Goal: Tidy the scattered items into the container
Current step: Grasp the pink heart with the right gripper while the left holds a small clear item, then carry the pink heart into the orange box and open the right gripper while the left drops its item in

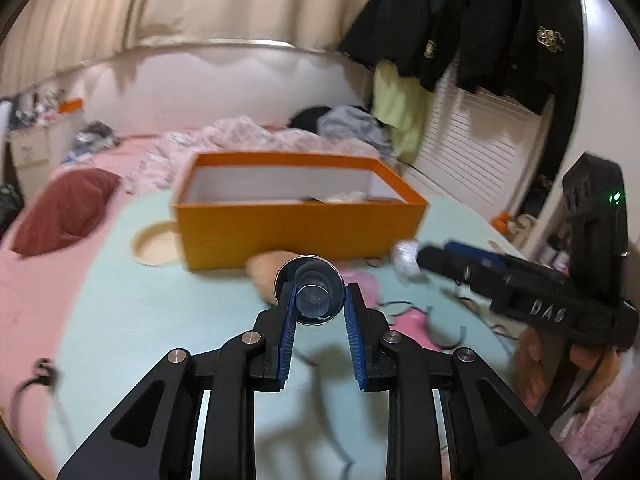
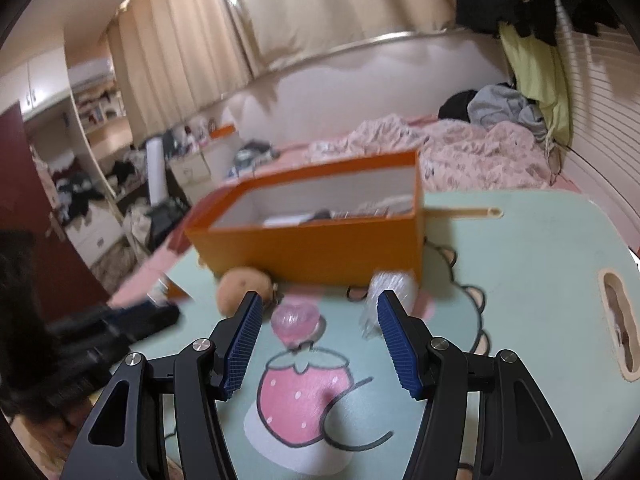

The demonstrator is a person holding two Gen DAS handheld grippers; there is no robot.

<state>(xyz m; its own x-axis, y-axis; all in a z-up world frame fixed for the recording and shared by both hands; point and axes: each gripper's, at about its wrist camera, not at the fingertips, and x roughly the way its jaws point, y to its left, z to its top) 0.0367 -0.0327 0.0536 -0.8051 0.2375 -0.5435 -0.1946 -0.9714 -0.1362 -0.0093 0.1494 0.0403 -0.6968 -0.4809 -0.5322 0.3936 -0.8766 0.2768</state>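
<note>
The things rest on a pale mint-green tabletop [image 2: 532, 264] printed with a pink strawberry cartoon [image 2: 302, 392] and pierced by a slot-shaped handle cutout [image 2: 618, 328] near its right edge. An open orange box [image 2: 320, 248] stands on it. Against the front wall of the orange box, toward its left end, lies a small tan, rounded object [image 2: 240, 290]. At the box's front right corner lies a crumpled clear wrapper [image 2: 390, 290]. Nearer than the box, between those two, sits a small translucent pink piece [image 2: 294, 320]. The table itself stands on a bed with a pink sheet [image 1: 36, 300], which stretches to the left of the box.
</note>
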